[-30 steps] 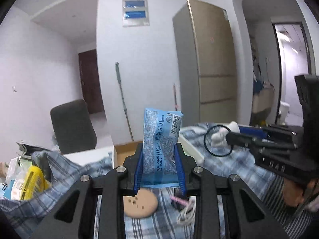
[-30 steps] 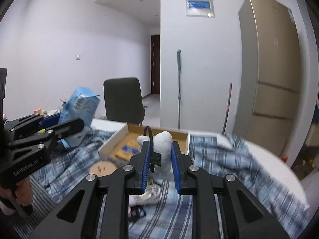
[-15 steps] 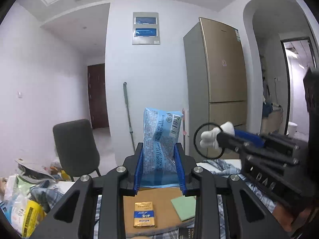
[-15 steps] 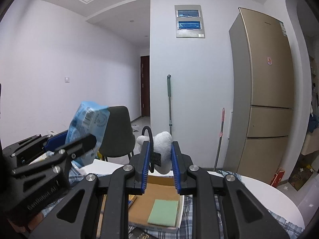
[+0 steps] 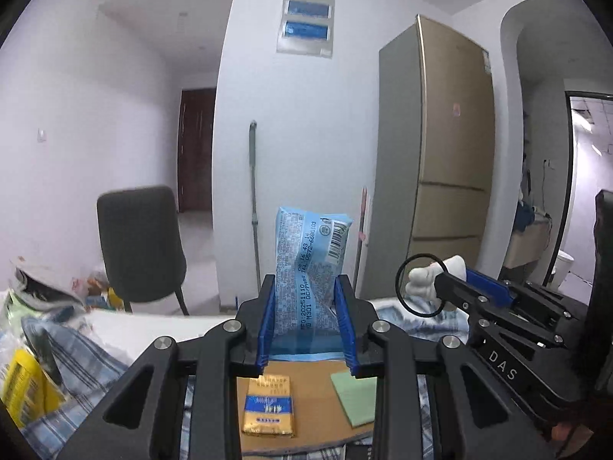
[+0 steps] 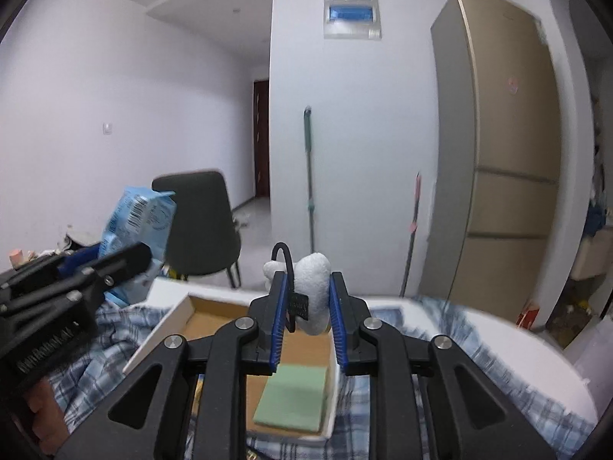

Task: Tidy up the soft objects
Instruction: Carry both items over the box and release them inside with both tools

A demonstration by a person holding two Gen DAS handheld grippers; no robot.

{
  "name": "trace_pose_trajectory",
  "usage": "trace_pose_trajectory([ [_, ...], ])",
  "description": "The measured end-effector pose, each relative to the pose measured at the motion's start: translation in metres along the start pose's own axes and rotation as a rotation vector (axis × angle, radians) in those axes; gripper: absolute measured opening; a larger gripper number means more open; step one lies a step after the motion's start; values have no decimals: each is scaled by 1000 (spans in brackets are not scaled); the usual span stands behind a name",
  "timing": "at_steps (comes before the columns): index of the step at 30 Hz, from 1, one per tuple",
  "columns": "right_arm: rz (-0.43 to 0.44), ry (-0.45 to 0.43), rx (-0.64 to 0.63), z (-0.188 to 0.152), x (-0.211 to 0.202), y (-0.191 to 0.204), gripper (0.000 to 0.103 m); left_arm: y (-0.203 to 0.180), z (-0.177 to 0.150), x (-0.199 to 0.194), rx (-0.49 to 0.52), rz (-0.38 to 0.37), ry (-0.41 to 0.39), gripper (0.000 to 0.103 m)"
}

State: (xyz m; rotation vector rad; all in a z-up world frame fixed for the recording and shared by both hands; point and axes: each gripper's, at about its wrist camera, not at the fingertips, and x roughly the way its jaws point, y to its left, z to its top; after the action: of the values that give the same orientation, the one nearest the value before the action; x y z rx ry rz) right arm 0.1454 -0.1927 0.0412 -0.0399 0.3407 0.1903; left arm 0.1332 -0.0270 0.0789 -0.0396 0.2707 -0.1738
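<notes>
Left wrist view: our left gripper (image 5: 306,320) clamps an upright blue tissue pack (image 5: 308,264), now directly above the cardboard box (image 5: 306,373) where a second ago checked cloth lay below. Our right gripper (image 6: 304,314) squeezes a white plush toy (image 6: 312,291) (black loop attached) above the box's right end, over the green pad (image 6: 293,400). Both soft things have reached the box; we judge lowering and release come next.

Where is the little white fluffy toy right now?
The white fluffy toy is pinched in the right tool, held up above the cardboard box, over the green pad. The left wrist view shows it on the right.
</notes>
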Motion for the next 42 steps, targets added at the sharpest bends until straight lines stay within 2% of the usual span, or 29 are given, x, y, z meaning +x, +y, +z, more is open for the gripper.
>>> trace_pose_trajectory([
  [6,26,133,-24,-31,38,2,19,6,-32,35,-1,13,116,31],
  [10,41,201,-45,-47,55,5,19,9,-46,50,7,21,160,31],
  [13,52,254,-56,-56,67,6,19,22,-60,62,-60,-11,220,31],
  [15,68,284,-53,-60,73,6,19,28,-68,71,-68,0,255,31],
  [23,89,322,-20,-64,79,3,19,35,-75,83,-70,14,281,31],
  [26,85,325,-21,-65,80,3,26,33,-78,85,-67,15,288,31],
  [27,82,323,-23,-65,79,4,37,33,-79,85,-67,13,289,31],
  [28,80,319,-23,-64,79,3,54,32,-79,84,-66,12,288,31],
  [29,76,309,-21,-64,78,3,59,31,-77,84,-66,12,286,32],
  [30,71,298,-23,-62,75,4,59,30,-77,83,-65,14,284,34],
  [31,69,293,-27,-62,74,4,59,30,-77,83,-63,17,283,46],
  [32,69,290,-28,-61,74,4,59,29,-77,83,-60,19,285,69],
  [33,68,291,-27,-61,74,4,59,29,-78,84,-57,25,290,77],
  [34,70,294,-25,-61,75,4,59,29,-79,85,-58,29,295,81],
  [42,69,286,-25,-60,74,4,59,35,-76,79,-86,49,269,81],
])
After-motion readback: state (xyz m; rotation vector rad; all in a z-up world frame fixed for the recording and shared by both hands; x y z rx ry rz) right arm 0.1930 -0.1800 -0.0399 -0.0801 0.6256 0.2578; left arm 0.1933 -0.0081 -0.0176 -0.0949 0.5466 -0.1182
